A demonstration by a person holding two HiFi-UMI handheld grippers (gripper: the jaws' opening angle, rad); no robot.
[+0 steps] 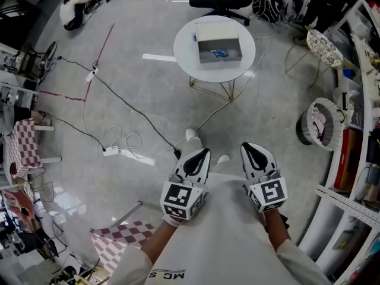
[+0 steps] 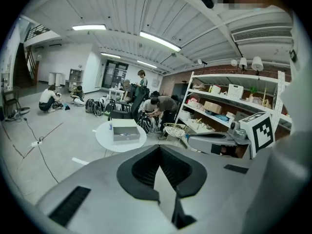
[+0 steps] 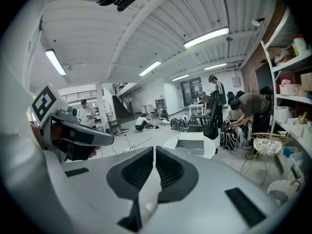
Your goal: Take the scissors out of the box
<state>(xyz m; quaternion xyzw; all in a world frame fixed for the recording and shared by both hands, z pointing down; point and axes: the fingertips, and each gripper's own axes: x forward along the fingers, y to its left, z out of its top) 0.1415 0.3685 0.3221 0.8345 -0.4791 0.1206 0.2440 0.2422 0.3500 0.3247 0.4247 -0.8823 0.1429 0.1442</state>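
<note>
Lying inside the box (image 1: 217, 33) on the round surface (image 1: 185, 51), the scissors (image 1: 219, 53) are well apart from the left gripper (image 1: 202, 154) and right gripper (image 1: 249, 148). Both are closed and empty. Reaching in closed could shove the box. The scissors' long axis looks crosswise; I cannot tell which way the tips point.

Desk (image 1: 187, 46): white top. Box (image 1: 218, 31): white walls, grey inside. Scissors (image 1: 219, 53): blue handles. Left claw (image 1: 205, 153), right claw (image 1: 248, 148): white shells, black pads, black-and-white square markers. Floor (image 1: 267, 111): pale grey, with dark red line (image 1: 104, 40). Cloth (image 1: 119, 239): red-and-white check.
</note>
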